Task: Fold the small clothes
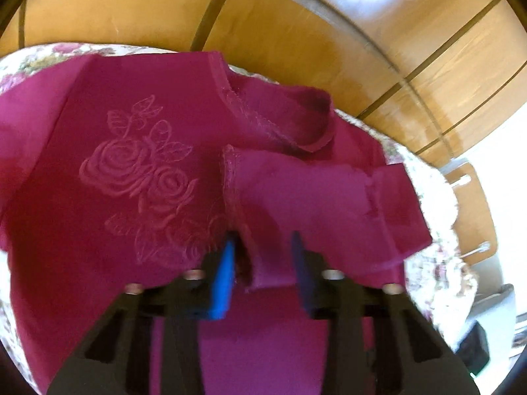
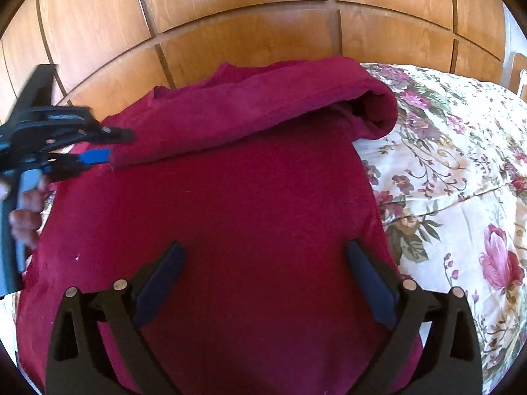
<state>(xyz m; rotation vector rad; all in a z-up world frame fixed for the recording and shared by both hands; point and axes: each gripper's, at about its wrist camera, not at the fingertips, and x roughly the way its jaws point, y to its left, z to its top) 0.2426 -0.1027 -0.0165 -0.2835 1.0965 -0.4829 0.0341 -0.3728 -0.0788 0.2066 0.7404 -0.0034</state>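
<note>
Magenta garment (image 2: pixel 230 217) spread on floral bedspread (image 2: pixel 454 171) against wood-panelled wall (image 2: pixel 250 33).
Left gripper (image 1: pixel 263 247) – jaws apart in its own view, a fold of cloth between the pads, firm pinch not confirmable. Right gripper (image 2: pixel 263 283) – jaws wide, holding nothing, above the garment's plain side.

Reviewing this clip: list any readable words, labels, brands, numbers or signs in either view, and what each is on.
None can be read in either view.
The maroon garment carries only an embossed rose design, no lettering.
The floral bedspread shows flowers only.
The wooden panels are plain.
</note>
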